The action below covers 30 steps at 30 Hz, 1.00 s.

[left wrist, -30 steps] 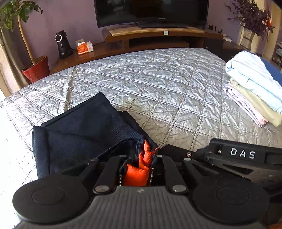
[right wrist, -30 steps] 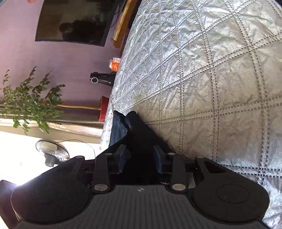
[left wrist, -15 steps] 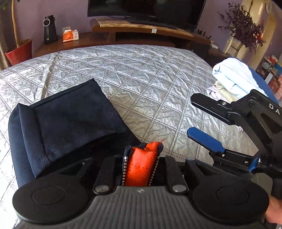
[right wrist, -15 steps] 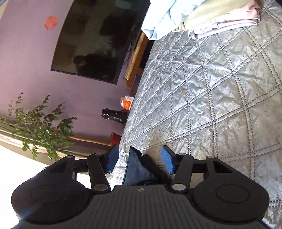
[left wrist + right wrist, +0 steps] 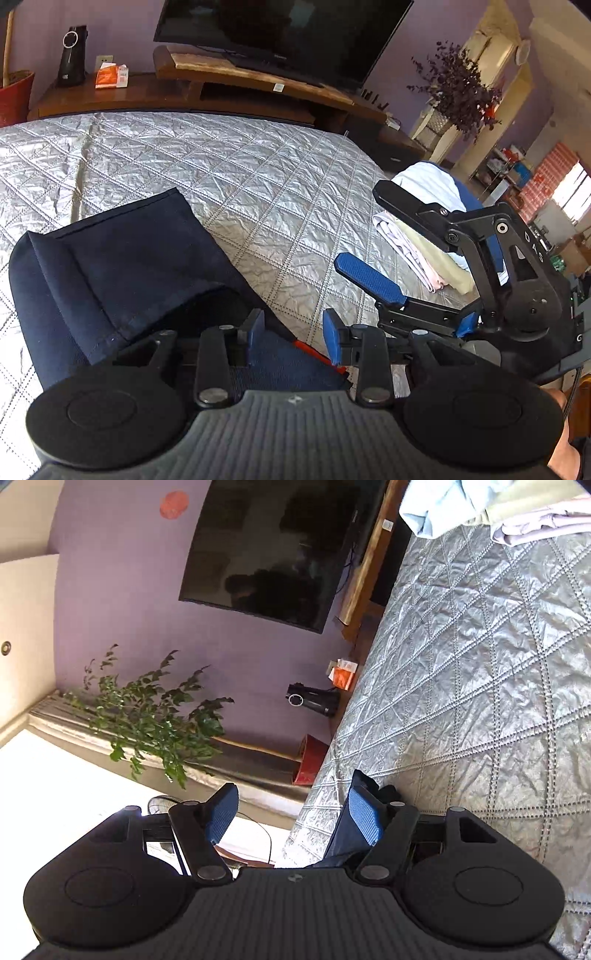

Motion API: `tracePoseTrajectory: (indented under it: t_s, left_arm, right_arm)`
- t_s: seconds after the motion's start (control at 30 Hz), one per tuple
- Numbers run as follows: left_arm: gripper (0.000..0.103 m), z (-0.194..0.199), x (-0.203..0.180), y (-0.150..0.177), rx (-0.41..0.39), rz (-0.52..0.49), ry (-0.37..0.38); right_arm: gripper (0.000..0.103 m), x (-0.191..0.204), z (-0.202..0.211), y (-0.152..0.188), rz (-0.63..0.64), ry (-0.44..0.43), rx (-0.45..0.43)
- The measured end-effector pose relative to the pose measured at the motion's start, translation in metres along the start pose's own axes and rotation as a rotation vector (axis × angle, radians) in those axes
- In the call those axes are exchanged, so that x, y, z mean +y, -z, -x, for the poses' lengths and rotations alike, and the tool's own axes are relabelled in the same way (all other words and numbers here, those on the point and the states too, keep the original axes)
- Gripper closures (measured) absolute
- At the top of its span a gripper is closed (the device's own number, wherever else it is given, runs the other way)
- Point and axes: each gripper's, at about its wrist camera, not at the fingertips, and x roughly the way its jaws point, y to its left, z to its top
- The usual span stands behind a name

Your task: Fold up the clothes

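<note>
A navy garment (image 5: 122, 258) lies folded on the silver quilted bed (image 5: 258, 177), with a thin strip of its orange lining showing by my left gripper. My left gripper (image 5: 293, 338) hovers just over the garment's near edge; its jaws are opening and the pads press on nothing. To the right, my right gripper (image 5: 358, 225) is held on its side above the quilt, its jaws opening with nothing between them. In the right wrist view the right gripper (image 5: 291, 812) is wide apart, and the garment (image 5: 341, 843) shows behind one finger.
A stack of folded clothes (image 5: 424, 184) sits at the bed's right edge, also seen as the stack (image 5: 443, 502). Beyond the bed stand a wooden TV stand (image 5: 240, 79) with a television, a black speaker (image 5: 72, 55), an orange box (image 5: 110, 75) and a red plant pot (image 5: 308, 758).
The left gripper let go of the orange-lined edge and spread its jaws; the edge dropped flat. The right gripper widened, came off the garment and rose.
</note>
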Motion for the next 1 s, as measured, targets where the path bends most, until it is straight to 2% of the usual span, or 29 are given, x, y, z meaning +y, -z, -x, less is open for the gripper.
tracePoseTrajectory:
  t_s: [0.17, 0.3, 0.37, 0.47, 0.57, 0.63, 0.67, 0.7, 0.77, 0.83, 0.9, 0.93, 0.97, 1.0]
  left_arm:
    - [0.072, -0.001, 0.028, 0.009, 0.078, -0.016, -0.062]
    - [0.073, -0.011, 0.045, 0.000, 0.089, -0.028, -0.090]
    - [0.073, -0.018, 0.049, -0.013, 0.065, -0.059, -0.128]
    - [0.074, -0.021, 0.058, -0.045, -0.007, -0.074, -0.195]
    - [0.076, -0.003, 0.074, -0.080, -0.122, 0.033, -0.223]
    - [0.075, 0.008, 0.084, -0.098, -0.188, 0.099, -0.230]
    - [0.073, 0.014, 0.087, -0.096, -0.195, 0.120, -0.210]
    - [0.072, 0.017, 0.088, -0.093, -0.191, 0.123, -0.200]
    - [0.070, 0.016, 0.084, -0.078, -0.137, 0.059, -0.217]
    - [0.069, 0.006, 0.081, -0.059, -0.060, -0.005, -0.256]
    - [0.067, -0.006, 0.084, -0.042, 0.003, -0.009, -0.296]
    - [0.066, -0.012, 0.087, -0.034, 0.030, 0.002, -0.315]
    - [0.065, -0.016, 0.090, -0.028, 0.045, 0.021, -0.327]
    - [0.064, -0.015, 0.095, -0.026, 0.038, 0.055, -0.326]
  right_arm:
    - [0.030, -0.002, -0.005, 0.003, -0.014, 0.007, 0.082]
    - [0.028, -0.019, -0.017, 0.016, -0.147, -0.013, 0.206]
    - [0.028, -0.025, -0.022, 0.023, -0.192, -0.010, 0.250]
    - [0.028, -0.027, -0.023, 0.026, -0.186, 0.044, 0.255]
    - [0.029, -0.024, -0.022, 0.028, -0.128, 0.126, 0.242]
    - [0.028, -0.012, -0.022, 0.028, -0.019, 0.191, 0.220]
    - [0.027, -0.005, -0.022, 0.028, 0.037, 0.218, 0.210]
    - [0.027, 0.001, -0.024, 0.029, 0.078, 0.226, 0.213]
    - [0.027, 0.010, -0.028, 0.035, 0.146, 0.221, 0.244]
    - [0.027, 0.020, -0.032, 0.040, 0.214, 0.215, 0.274]
    - [0.026, 0.027, -0.036, 0.045, 0.270, 0.231, 0.304]
    - [0.029, 0.026, -0.038, 0.048, 0.281, 0.268, 0.320]
    - [0.038, 0.026, -0.038, 0.048, 0.301, 0.310, 0.316]
    - [0.041, 0.027, -0.034, 0.046, 0.326, 0.354, 0.292]
